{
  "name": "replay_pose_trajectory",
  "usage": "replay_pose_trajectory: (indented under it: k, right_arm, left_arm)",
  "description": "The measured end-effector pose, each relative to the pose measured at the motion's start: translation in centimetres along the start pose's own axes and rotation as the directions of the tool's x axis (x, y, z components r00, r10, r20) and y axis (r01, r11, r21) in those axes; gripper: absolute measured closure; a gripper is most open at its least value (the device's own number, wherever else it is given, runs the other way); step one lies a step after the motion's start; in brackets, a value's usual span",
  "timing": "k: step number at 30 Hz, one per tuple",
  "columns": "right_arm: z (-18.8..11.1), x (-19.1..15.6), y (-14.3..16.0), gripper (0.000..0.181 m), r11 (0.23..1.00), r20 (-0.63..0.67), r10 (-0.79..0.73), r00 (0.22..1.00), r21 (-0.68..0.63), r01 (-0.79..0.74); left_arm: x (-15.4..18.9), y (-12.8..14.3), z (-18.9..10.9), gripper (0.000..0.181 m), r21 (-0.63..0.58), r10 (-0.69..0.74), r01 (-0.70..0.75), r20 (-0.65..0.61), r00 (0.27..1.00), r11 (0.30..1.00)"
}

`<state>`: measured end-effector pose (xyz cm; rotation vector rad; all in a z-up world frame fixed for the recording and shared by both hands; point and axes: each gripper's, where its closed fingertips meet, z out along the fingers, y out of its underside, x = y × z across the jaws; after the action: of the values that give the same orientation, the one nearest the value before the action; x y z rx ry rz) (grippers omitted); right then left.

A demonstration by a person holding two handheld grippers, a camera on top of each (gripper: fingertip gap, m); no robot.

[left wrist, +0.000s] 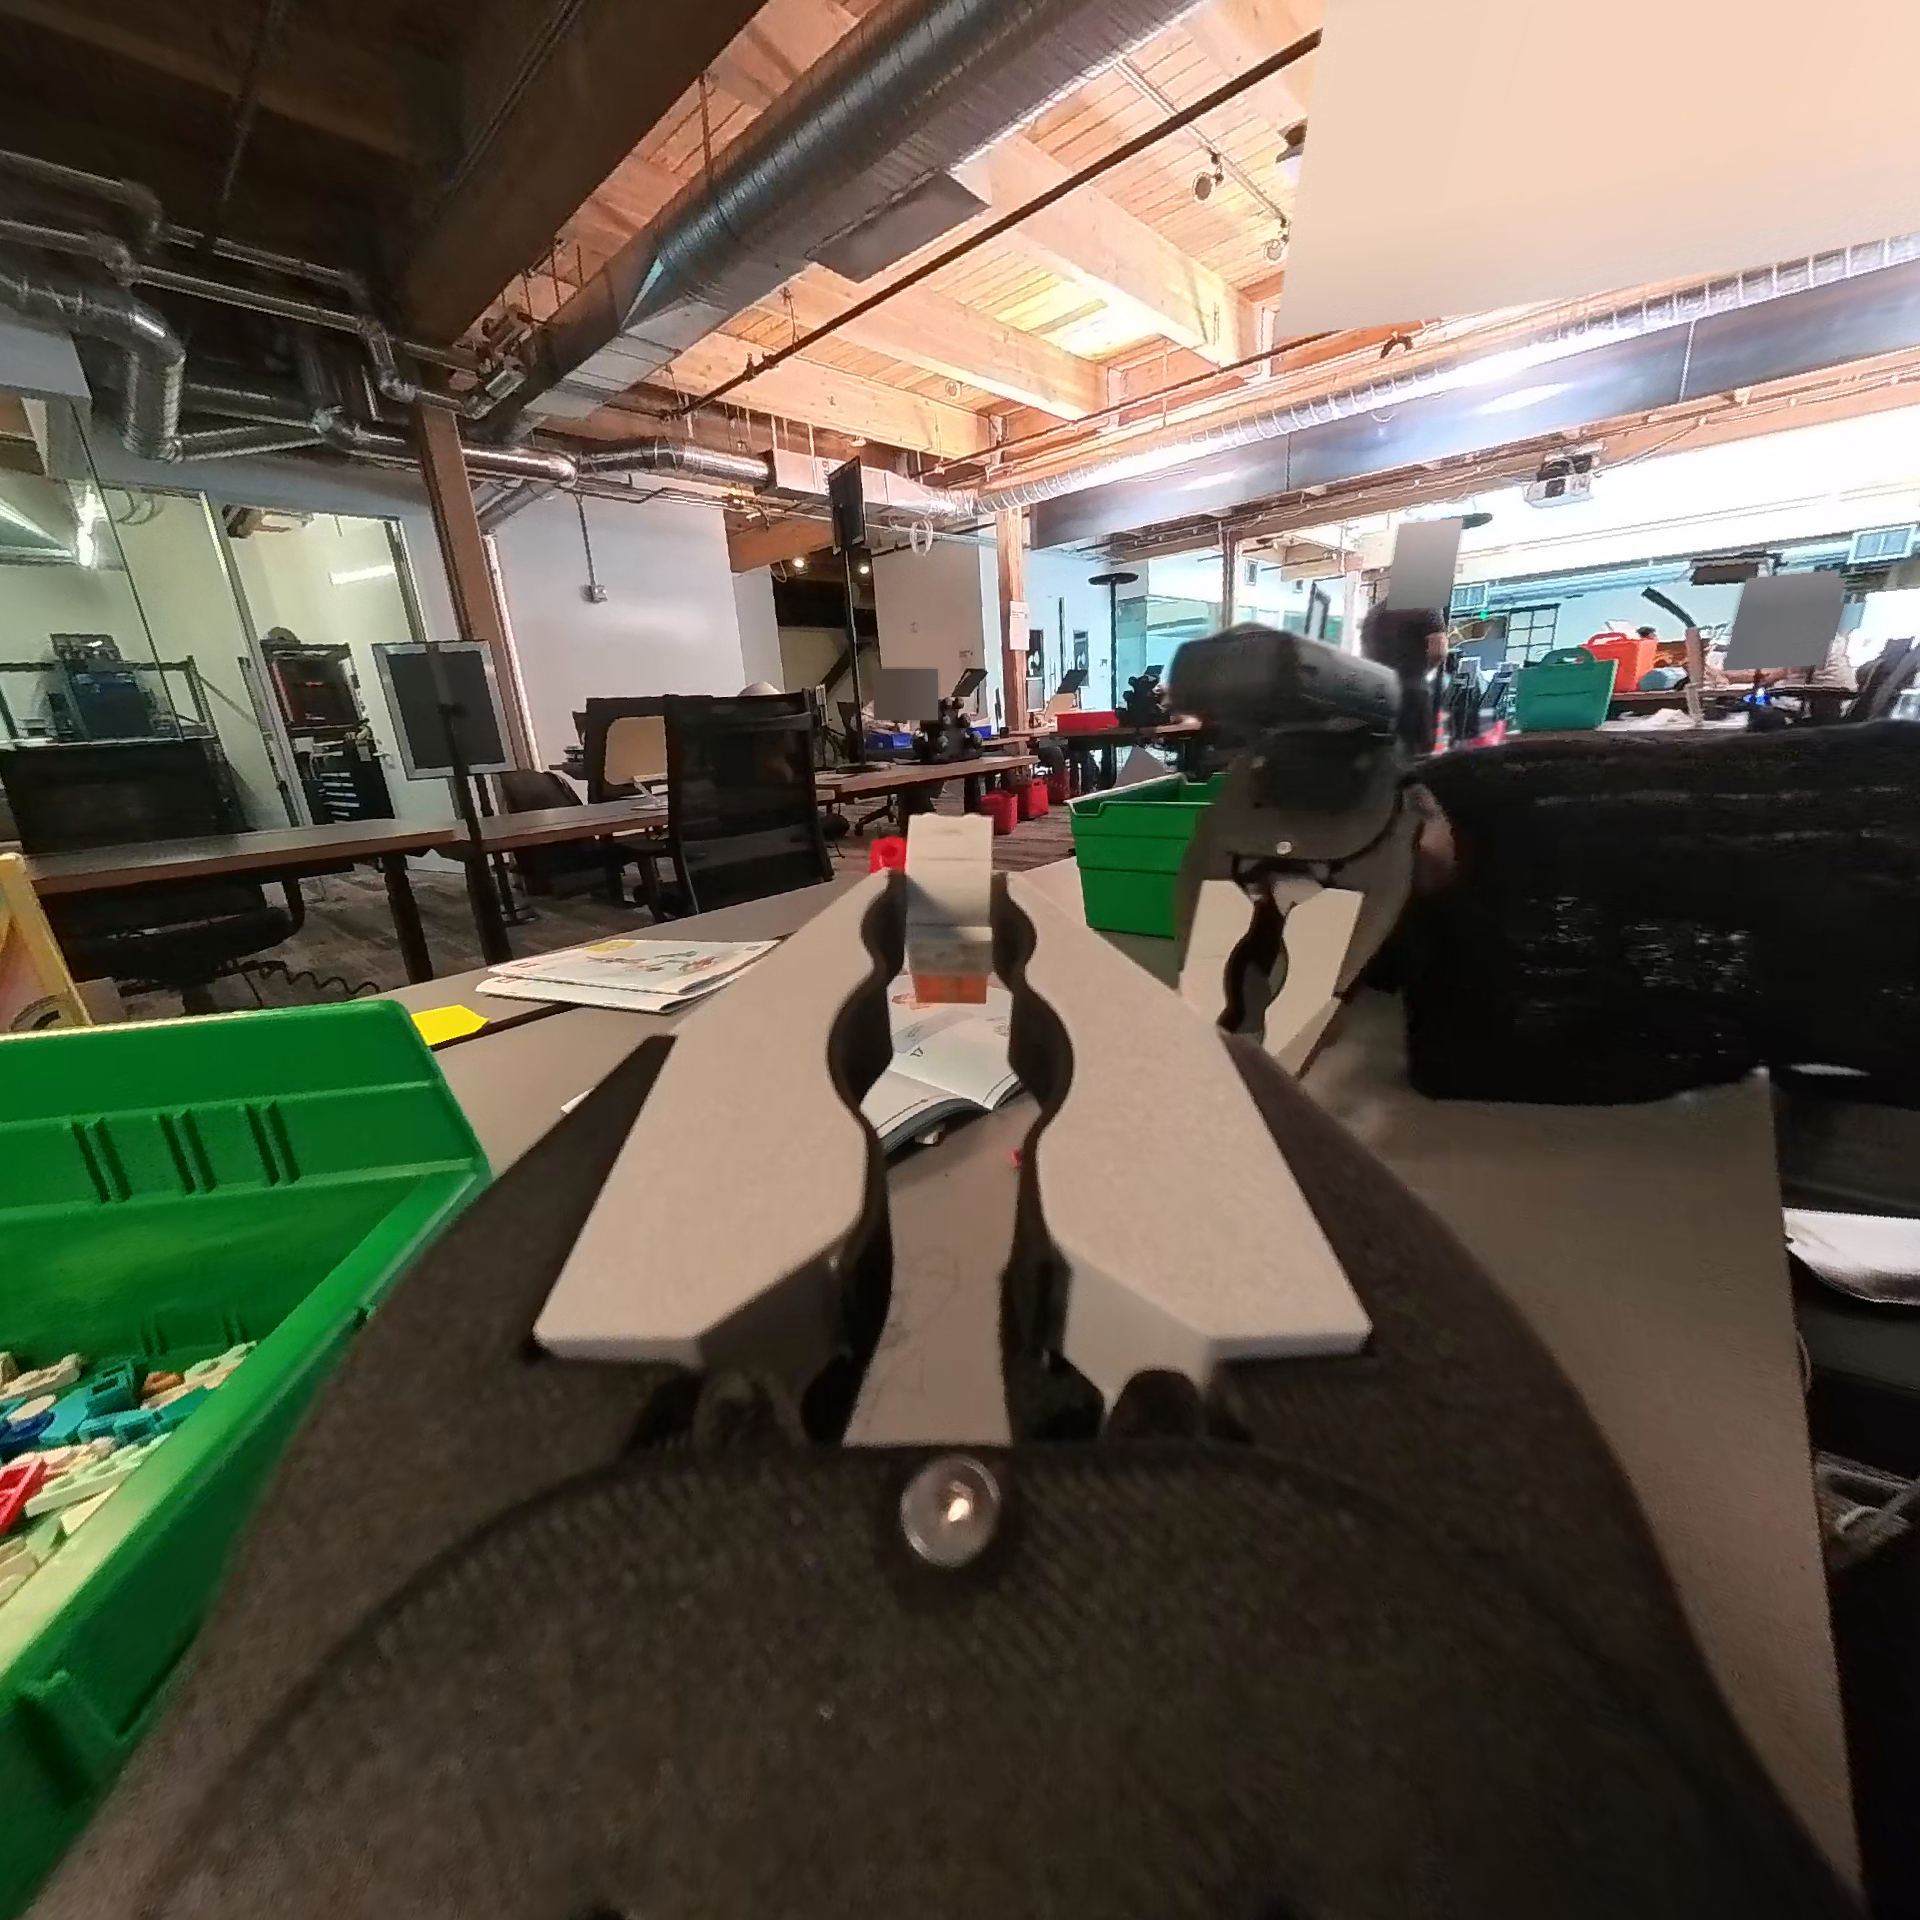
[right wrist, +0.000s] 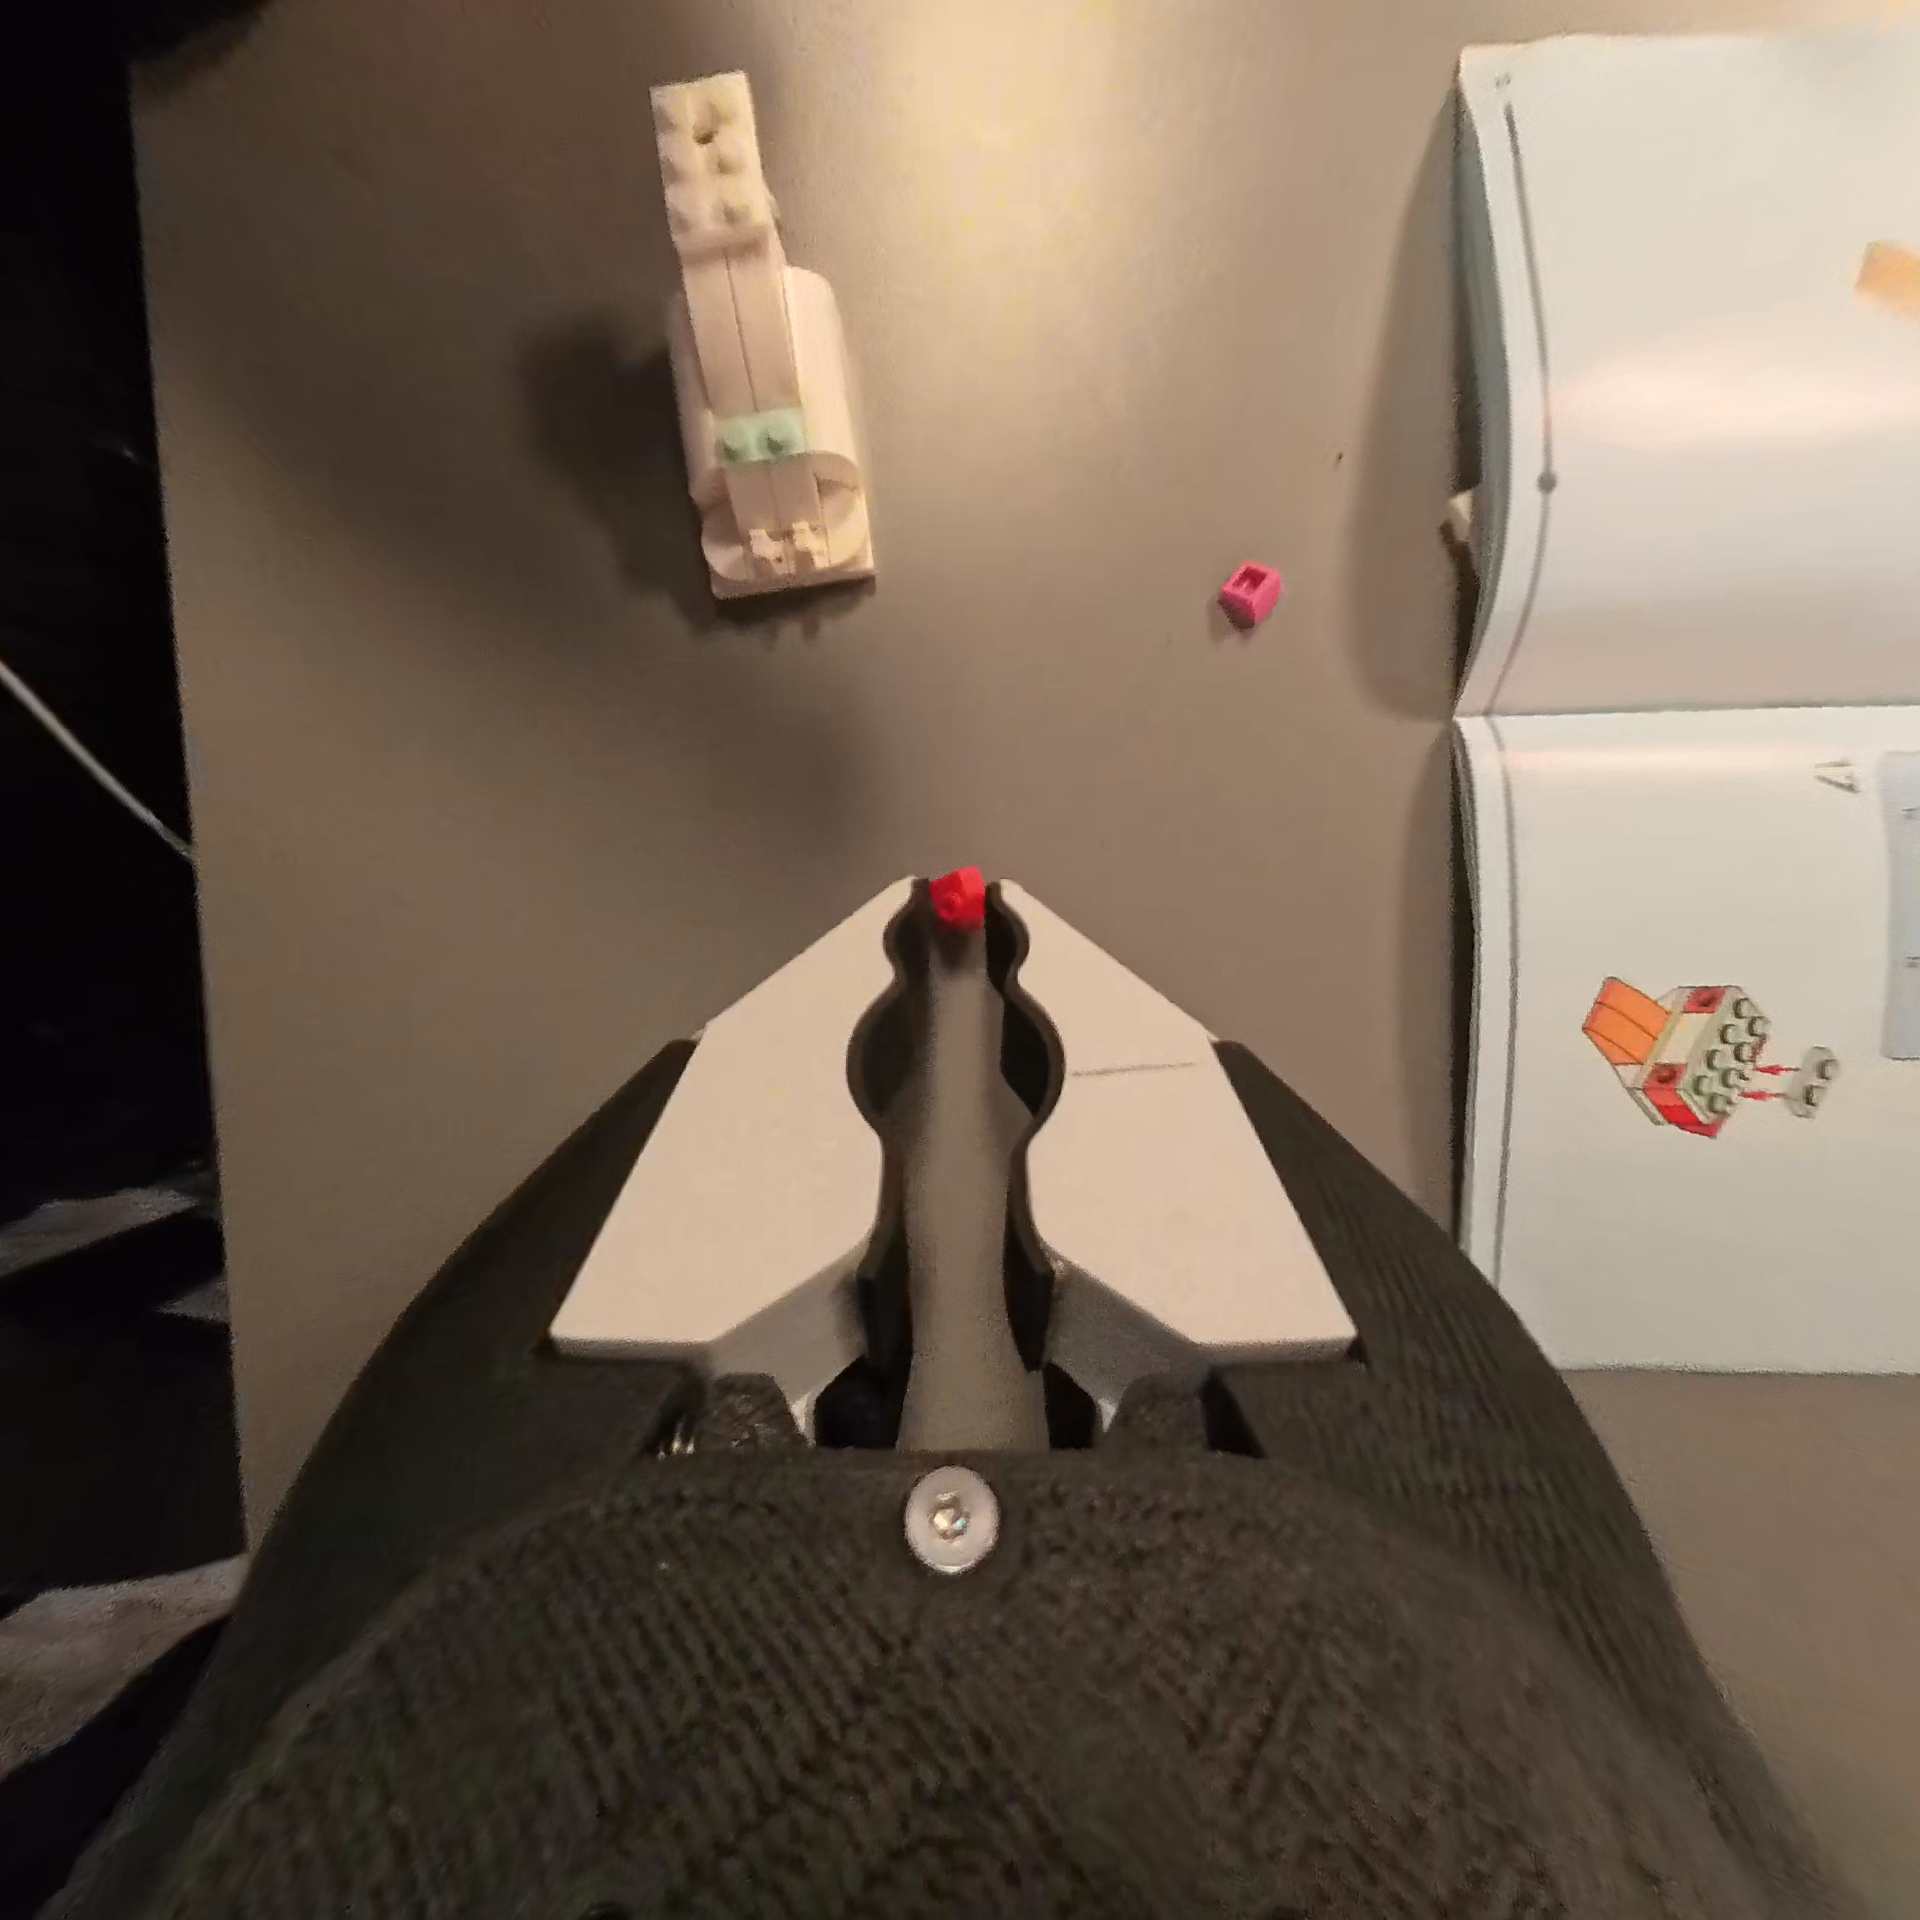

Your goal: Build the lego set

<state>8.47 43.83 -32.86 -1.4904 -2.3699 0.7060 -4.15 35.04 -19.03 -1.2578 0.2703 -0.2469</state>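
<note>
My left gripper (left wrist: 945, 899) is shut on a small white and grey Lego assembly with an orange base (left wrist: 943, 847) and holds it above the table. My right gripper (right wrist: 956, 902) is shut on a tiny red brick (right wrist: 956, 896) at its fingertips and points down at the table. It also shows in the left wrist view (left wrist: 1259, 1023), to the right, on a black-sleeved arm. A long white Lego assembly with a pale green piece (right wrist: 764, 343) lies on the table ahead and to the left. A small pink brick (right wrist: 1250, 592) lies to its right.
An open instruction booklet (right wrist: 1662, 935) lies on the right of the brown table (right wrist: 1039, 520). A green bin (left wrist: 208, 1195) with several loose bricks stands at the left. A second green bin (left wrist: 1132, 862) and more booklets (left wrist: 634, 971) lie farther back.
</note>
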Motion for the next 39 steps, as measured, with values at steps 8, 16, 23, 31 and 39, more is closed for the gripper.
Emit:
replay_pose_trajectory:
  k: [8, 16, 23, 31, 39]
  right_arm:
    - [-1.4, 0.4, -0.6, 0.161, 0.982, 0.021, 0.035, 0.999, 0.184, -0.038]
    - [-0.5, 0.4, 0.3, 0.162, 0.955, -0.009, 0.039, 0.999, 0.294, -0.035]
    - [-0.1, -0.6, 0.4, 0.166, 0.958, 0.03, 0.027, 0.999, 0.284, -0.035]
    - [0.2, -0.4, 0.0, 0.171, 0.947, -0.012, 0.005, 1.0, 0.321, -0.001]
    - [-2.3, -0.5, -5.9, 0.177, 0.918, -0.144, -0.02, 0.989, 0.389, 0.076]
  left_arm:
    - [0.0, -0.1, -0.2, 0.166, 0.007, -0.005, 0.005, -0.004, 1.0, 1.0]
    - [0.3, 0.0, 0.0, 0.166, 0.001, -0.017, 0.017, -0.022, 1.0, 1.0]
    - [0.3, 0.2, 0.1, 0.166, -0.006, -0.023, 0.023, -0.023, 0.999, 1.0]
    - [0.4, 0.3, 0.2, 0.166, -0.012, -0.024, 0.024, -0.035, 0.999, 1.0]
    - [0.4, 1.1, 0.4, 0.166, -0.068, -0.032, 0.029, -0.035, 0.999, 0.997]
